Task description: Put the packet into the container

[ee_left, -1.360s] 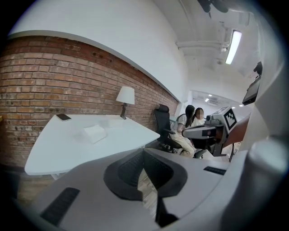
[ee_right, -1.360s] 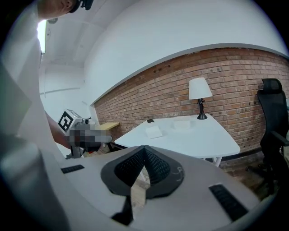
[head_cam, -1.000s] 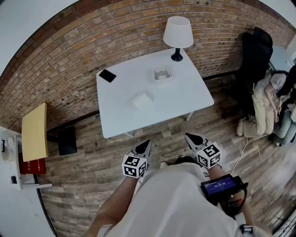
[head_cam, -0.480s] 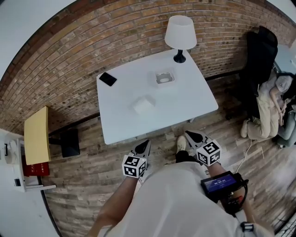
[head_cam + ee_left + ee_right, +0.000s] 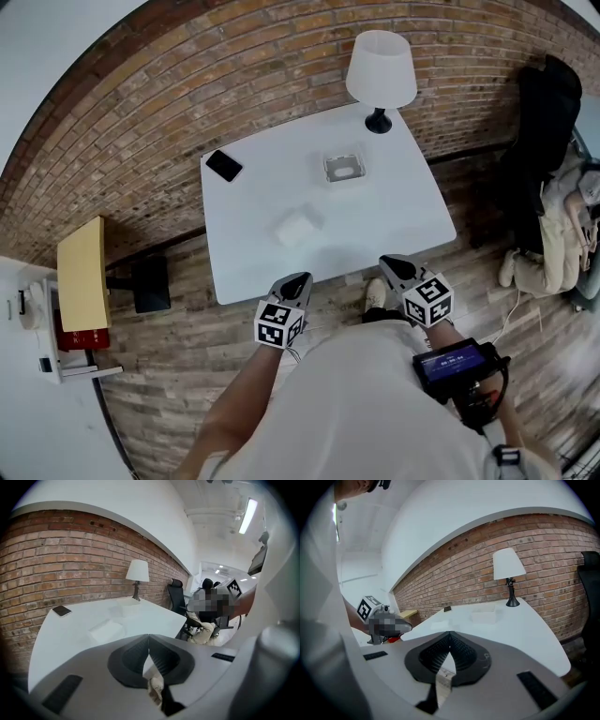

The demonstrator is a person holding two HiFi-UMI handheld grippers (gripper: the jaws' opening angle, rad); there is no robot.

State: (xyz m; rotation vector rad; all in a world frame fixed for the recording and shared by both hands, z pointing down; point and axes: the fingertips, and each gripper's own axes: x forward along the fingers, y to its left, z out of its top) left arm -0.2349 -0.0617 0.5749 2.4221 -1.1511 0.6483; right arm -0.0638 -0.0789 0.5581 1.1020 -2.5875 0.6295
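Your left gripper (image 5: 294, 284) and right gripper (image 5: 393, 267) each have ribbed black jaws pressed together on nothing, just off the near edge of the smooth white square bench (image 5: 394, 206). The pale, soft flat packet (image 5: 297, 226) lies mid-bench (apart from the clear square plastic container (image 5: 344, 167) beyond it). A rough brick wall (image 5: 141, 112) stands behind the bench, over a wooden plank floor (image 5: 178, 347).
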